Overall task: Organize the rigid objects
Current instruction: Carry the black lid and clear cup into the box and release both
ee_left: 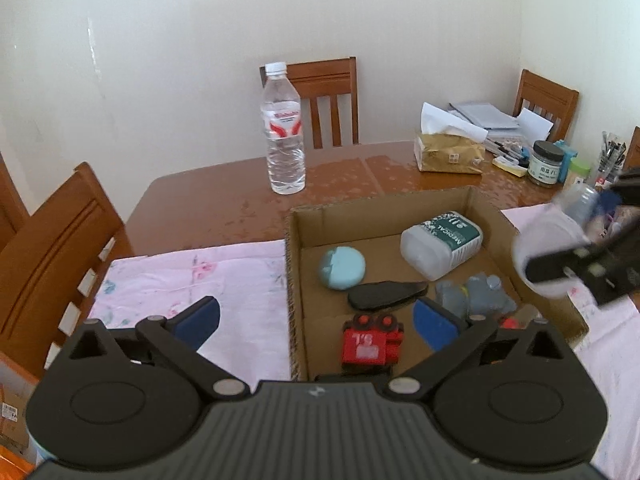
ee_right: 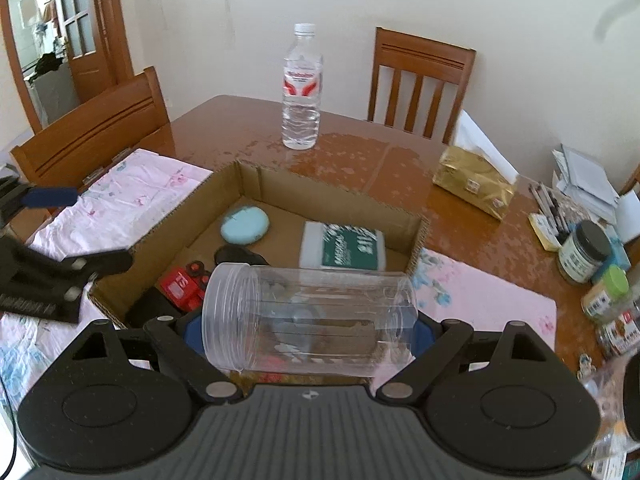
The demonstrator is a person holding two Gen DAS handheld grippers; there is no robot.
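Observation:
A cardboard box (ee_left: 294,248) (ee_right: 248,180) sits on the table. It holds a light blue disc (ee_left: 342,267) (ee_right: 245,224), a white bottle with a green label (ee_left: 442,244) (ee_right: 344,251), a black flat piece (ee_left: 386,295), a red toy (ee_left: 372,344) (ee_right: 182,284) and grey-blue figures (ee_left: 476,294). My left gripper (ee_left: 316,320) is open and empty over the box's near left wall. My right gripper (ee_right: 308,330) is shut on a clear plastic jar (ee_right: 308,316) (ee_left: 548,248), held sideways above the box's right side.
A water bottle (ee_left: 283,128) (ee_right: 302,88) stands behind the box. A gold tissue pack (ee_left: 448,154) (ee_right: 474,182), jars (ee_right: 584,252), pens and papers crowd the right of the table. A pink cloth (ee_left: 192,280) lies under the box. Wooden chairs (ee_left: 56,248) surround the table.

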